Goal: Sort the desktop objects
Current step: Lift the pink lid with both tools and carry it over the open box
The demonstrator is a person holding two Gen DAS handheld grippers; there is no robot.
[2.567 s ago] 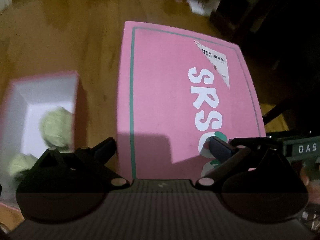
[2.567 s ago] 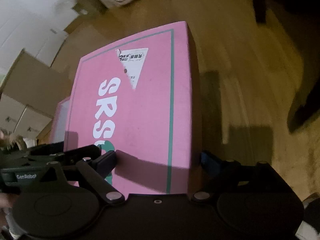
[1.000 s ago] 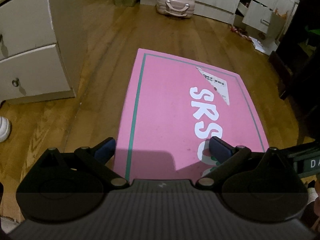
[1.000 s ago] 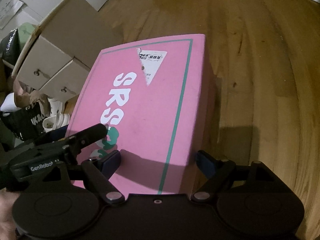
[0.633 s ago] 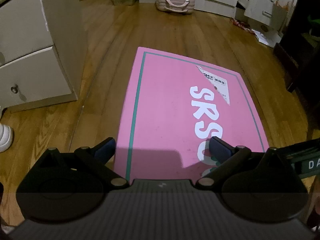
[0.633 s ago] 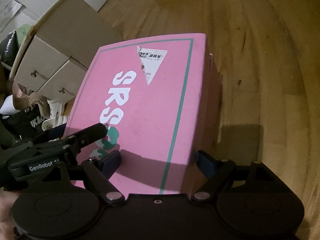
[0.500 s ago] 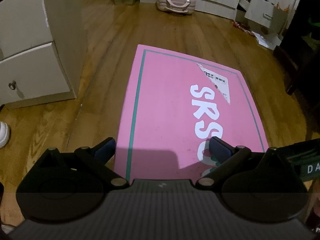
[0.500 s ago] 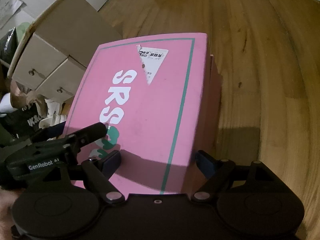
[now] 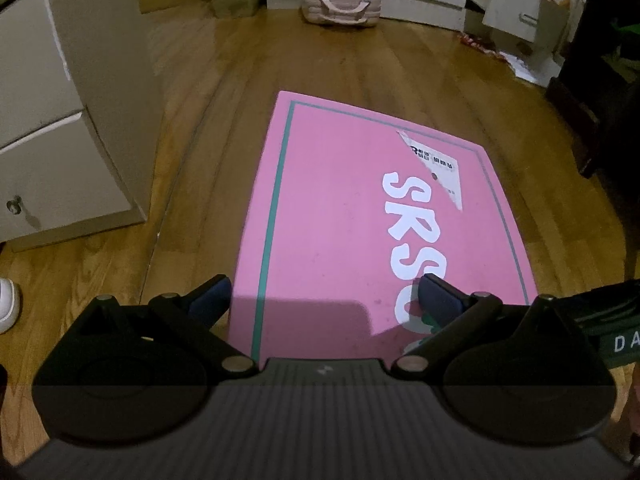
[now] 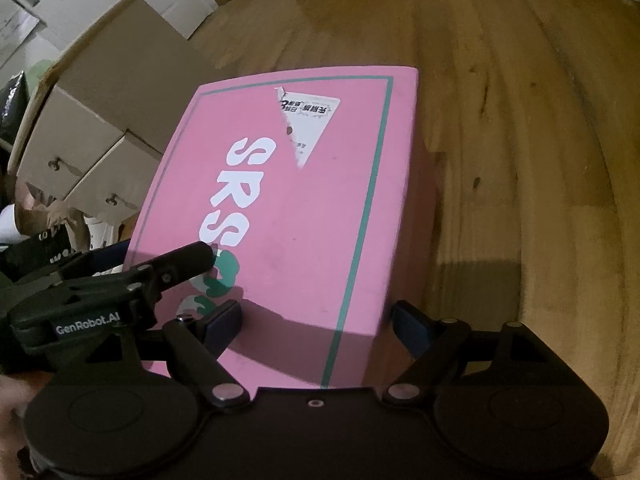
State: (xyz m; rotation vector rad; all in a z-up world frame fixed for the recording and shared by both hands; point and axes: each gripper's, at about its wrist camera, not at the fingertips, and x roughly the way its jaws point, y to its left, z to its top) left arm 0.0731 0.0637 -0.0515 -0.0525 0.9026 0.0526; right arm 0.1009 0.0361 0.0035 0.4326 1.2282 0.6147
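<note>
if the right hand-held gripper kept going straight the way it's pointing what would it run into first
Most likely the pink box lid. The right hand-held gripper straddles its near corner with jaws wide, angled down at the top face. Whether the pads already touch it is unclear.

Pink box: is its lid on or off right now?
On. The pink box shows its printed lid flat across the whole top in both wrist views, and none of the inside is visible.

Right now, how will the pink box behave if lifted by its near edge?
The pink box looks like stiff, flat-sided cardboard, so it likely won't flop or roll. It's wide and reaches far past both grippers, so it may tip forward. Weight can't be told.
</note>
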